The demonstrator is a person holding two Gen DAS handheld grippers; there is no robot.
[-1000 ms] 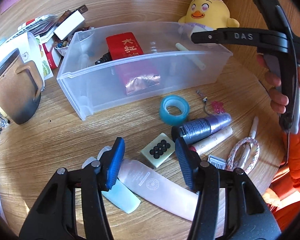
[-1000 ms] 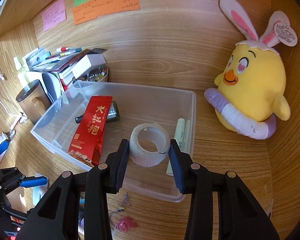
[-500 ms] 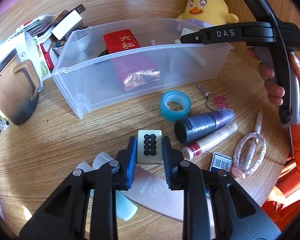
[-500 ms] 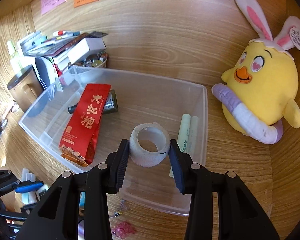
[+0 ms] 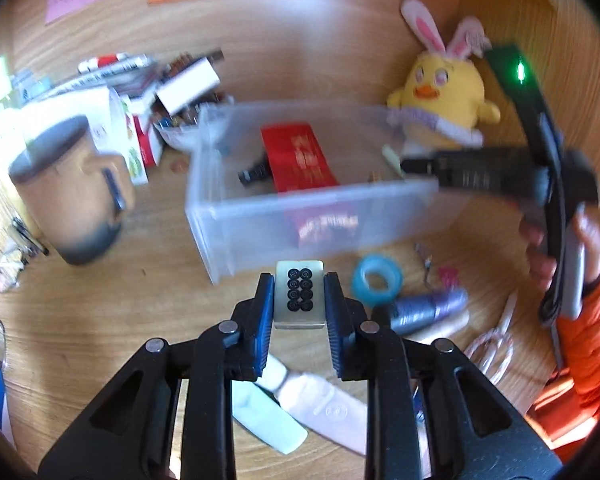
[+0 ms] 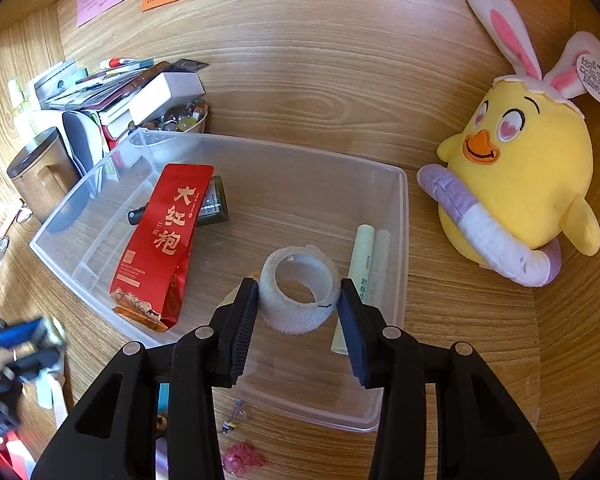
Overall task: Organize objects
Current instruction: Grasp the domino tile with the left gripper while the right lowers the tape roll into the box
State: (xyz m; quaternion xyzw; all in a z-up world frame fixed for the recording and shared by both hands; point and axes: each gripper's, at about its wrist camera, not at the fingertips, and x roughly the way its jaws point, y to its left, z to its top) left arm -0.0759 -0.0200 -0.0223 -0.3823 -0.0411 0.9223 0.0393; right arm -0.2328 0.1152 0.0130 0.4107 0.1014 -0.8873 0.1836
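Observation:
My left gripper (image 5: 299,300) is shut on a pale green tile with black dots (image 5: 299,295) and holds it above the table, in front of the clear plastic bin (image 5: 236,216). My right gripper (image 6: 299,300) is shut on a white textured tape roll (image 6: 298,290) and holds it over the bin (image 6: 400,208). The bin holds a red tea packet (image 6: 162,240), a dark small object (image 6: 214,204) and a pale green tube (image 6: 360,264). The right gripper also shows in the left wrist view (image 5: 412,166) over the bin's right end.
On the table in front of the bin lie a blue tape roll (image 5: 377,282), a purple bottle (image 5: 428,310), a pink-white cord (image 5: 488,348) and pale flat pieces (image 5: 300,404). A brown mug (image 5: 68,188) stands left. A yellow plush chick (image 6: 520,184) sits right of the bin. Books are stacked behind.
My left gripper closed on the dotted tile and lifted it off the table towards the bin. My right gripper, holding the tape roll, moved further in over the bin.

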